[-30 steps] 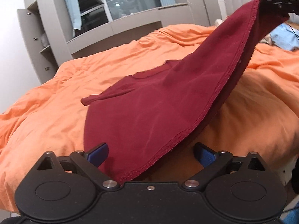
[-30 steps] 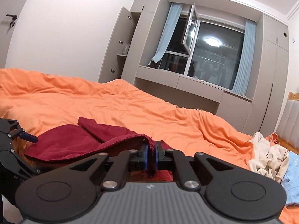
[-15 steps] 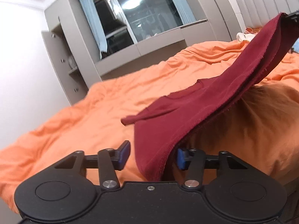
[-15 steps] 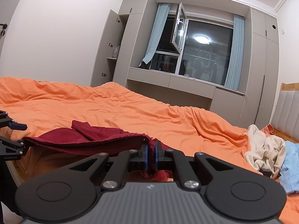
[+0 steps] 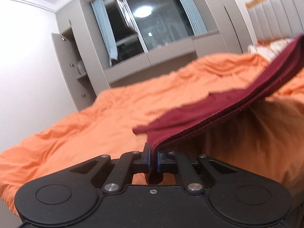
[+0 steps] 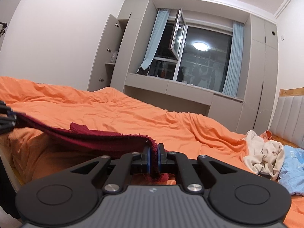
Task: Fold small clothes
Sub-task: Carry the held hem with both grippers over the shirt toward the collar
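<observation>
A dark red garment [image 5: 218, 110] is stretched above the orange bed between both grippers. My left gripper [image 5: 153, 158] is shut on one corner of its hem, the cloth pinched between the blue pads. From there the hem rises to the far right edge of the left wrist view. My right gripper [image 6: 153, 160] is shut on the other corner of the dark red garment [image 6: 106, 138], whose hem runs left to the left gripper [image 6: 8, 119] at the frame edge. A sleeve [image 6: 78, 127] lies on the duvet behind the lifted edge.
The orange duvet [image 6: 133, 114] covers the whole bed. A pile of cream [image 6: 264, 152] and light blue clothes [image 6: 292, 161] lies at the right near the padded headboard [image 6: 290, 121]. Grey cabinets and a window [image 6: 199, 57] stand beyond the bed.
My left gripper closed from wide open onto the garment's hem and lifted, tilting upward. The cloth now hangs taut between both grippers. The right gripper kept its grip and shifted slightly.
</observation>
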A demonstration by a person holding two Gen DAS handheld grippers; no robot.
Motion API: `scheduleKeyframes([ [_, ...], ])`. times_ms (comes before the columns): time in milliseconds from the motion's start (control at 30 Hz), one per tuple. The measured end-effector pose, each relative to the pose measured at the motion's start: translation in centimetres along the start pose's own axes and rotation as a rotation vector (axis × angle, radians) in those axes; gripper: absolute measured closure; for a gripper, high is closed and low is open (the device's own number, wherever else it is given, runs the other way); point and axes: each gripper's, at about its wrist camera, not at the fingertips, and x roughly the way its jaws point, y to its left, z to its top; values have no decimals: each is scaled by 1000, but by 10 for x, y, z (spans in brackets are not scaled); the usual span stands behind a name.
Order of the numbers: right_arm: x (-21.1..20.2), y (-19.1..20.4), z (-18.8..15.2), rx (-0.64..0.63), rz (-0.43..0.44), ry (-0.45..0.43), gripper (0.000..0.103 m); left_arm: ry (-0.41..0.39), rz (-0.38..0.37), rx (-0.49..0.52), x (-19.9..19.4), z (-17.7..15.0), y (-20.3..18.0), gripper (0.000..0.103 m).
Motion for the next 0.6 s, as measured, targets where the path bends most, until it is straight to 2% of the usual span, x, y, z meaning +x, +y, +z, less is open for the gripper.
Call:
scheduleKeyframes([
  [167, -20, 0, 3, 1, -52, -73, 96, -100, -7, -78, -18, 14, 15, 98],
  [300, -43, -3, 15, -2, -78, -133, 96, -187, -4, -92, -40, 29, 18, 98],
  [433, -71, -8, 30, -24, -95, -188, 96, -247, -38, -109, -72, 50, 24, 98],
  [600, -70, -16, 39, -35, -91, -193, 96, -302, -55, -85, -99, 72, 28, 97],
])
